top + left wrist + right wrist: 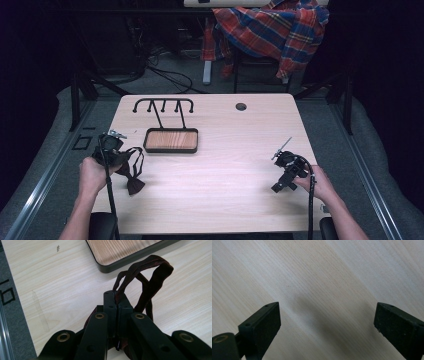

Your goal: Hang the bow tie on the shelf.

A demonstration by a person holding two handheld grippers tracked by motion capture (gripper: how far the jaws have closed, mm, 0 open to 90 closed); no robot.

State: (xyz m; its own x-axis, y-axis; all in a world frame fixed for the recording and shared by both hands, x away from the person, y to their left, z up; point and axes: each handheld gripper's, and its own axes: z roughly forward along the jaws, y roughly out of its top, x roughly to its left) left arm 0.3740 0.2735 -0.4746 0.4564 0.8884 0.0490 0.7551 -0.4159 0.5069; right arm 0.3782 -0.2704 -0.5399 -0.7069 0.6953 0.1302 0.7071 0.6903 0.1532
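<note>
At the left of the high view, the left tool pinches the strap of a dark bow tie whose bow rests on the worktop. The right tool is spread, empty. Lift slowly, keep the strap loop open, and carry it toward the stand.

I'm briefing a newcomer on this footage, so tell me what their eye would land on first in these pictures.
First, the left gripper near the table's left edge, shut on the strap of a dark bow tie that dangles to the tabletop. Next, the black rack with hooks rising from a wooden tray just beyond it. The right gripper hangs open over bare wood at the right, and a red plaid shirt drapes a chair behind the table.
</note>
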